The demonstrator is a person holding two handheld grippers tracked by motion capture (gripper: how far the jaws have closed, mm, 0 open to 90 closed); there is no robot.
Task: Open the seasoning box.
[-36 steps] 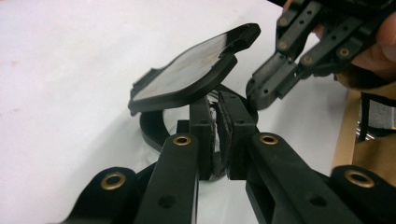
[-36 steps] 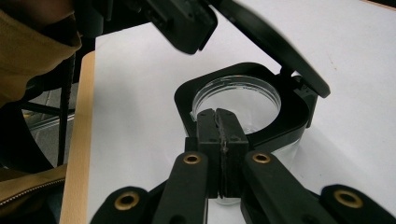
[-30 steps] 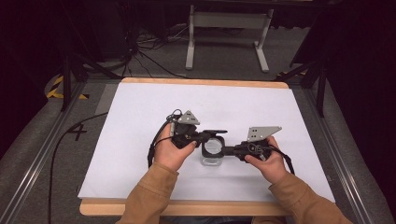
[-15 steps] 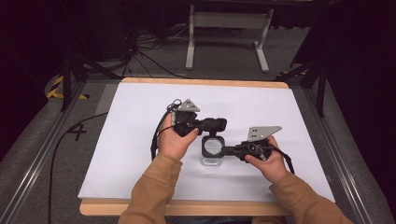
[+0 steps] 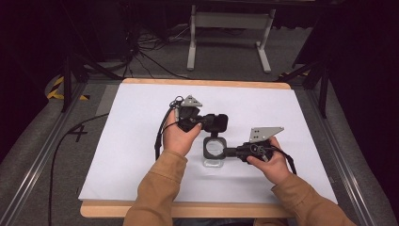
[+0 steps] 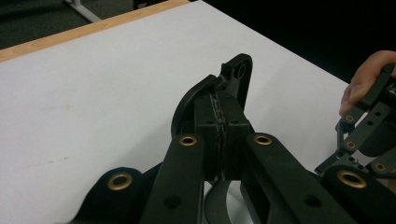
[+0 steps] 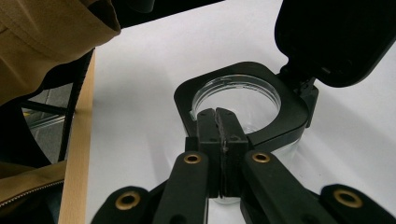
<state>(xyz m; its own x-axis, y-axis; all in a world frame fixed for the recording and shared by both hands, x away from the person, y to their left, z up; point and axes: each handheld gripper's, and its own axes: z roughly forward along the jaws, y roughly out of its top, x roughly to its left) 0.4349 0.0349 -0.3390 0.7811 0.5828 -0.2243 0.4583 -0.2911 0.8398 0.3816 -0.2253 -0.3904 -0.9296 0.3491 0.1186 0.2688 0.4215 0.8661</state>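
A small clear square jar [image 5: 214, 153] with a black collar [image 7: 289, 109] round its round mouth stands on the white table [image 5: 136, 155], in the middle of it and somewhat nearer the person's edge than the far edge; through the open mouth the jar looks bare inside, though its lower part is hard to read in the right gripper view. A black flip lid [image 5: 216, 123] is hinged to the collar on the side toward the far edge and stands swung back, up off the mouth. The right gripper [image 7: 219, 135] comes in from the table's right side, its jaws closed together and pinching the near rim of the collar, so it has hold of the jar from the side opposite the hinge. The left gripper [image 6: 222, 112] sits just beyond the jar toward the far edge, its jaws pressed together on the edge of the flip lid, which it holds tilted open above the table. The left hand [image 5: 181, 136] and right hand [image 5: 270, 162], in tan sleeves [image 5: 155, 197], grasp the grippers on either side of the jar.
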